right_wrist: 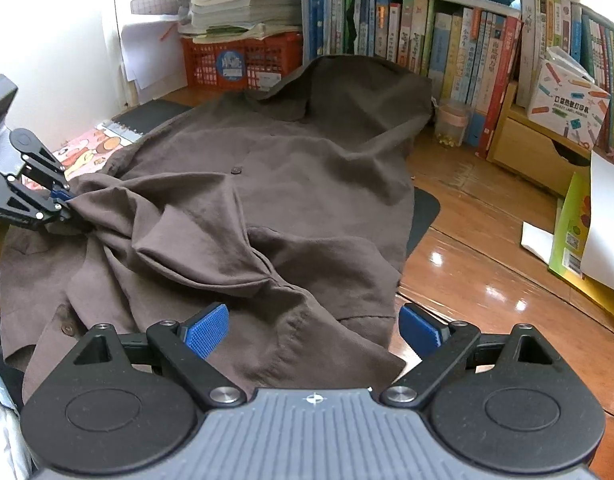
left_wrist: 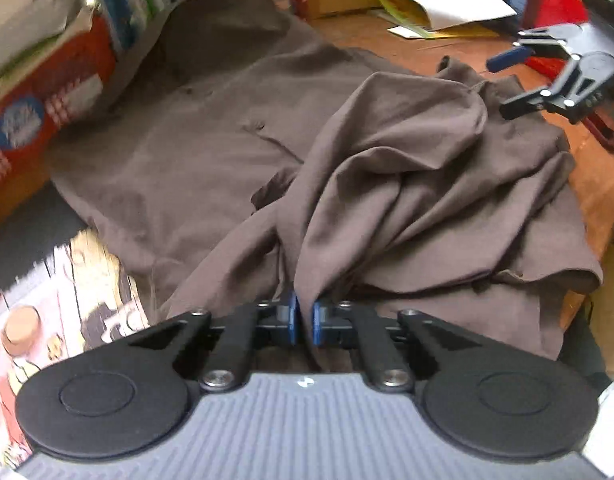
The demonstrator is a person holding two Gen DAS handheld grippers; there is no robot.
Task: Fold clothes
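brown button-up cotton shirt (right_wrist: 267,184) lies rumpled on wooden desk (right_wrist: 467,216). left gripper (left_wrist: 303,318) pinches a shirt fold; right gripper (right_wrist: 313,326) gapes wide, holding nothing.

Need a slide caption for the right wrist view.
Open right gripper hovers over the brown shirt while the left gripper pinches a bunched fold.

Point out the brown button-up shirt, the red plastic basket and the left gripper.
brown button-up shirt (right_wrist: 307,152), right wrist view, flat chest panel near a button.
red plastic basket (right_wrist: 243,64), right wrist view, front wall.
left gripper (left_wrist: 303,318), left wrist view, between its blue pads.
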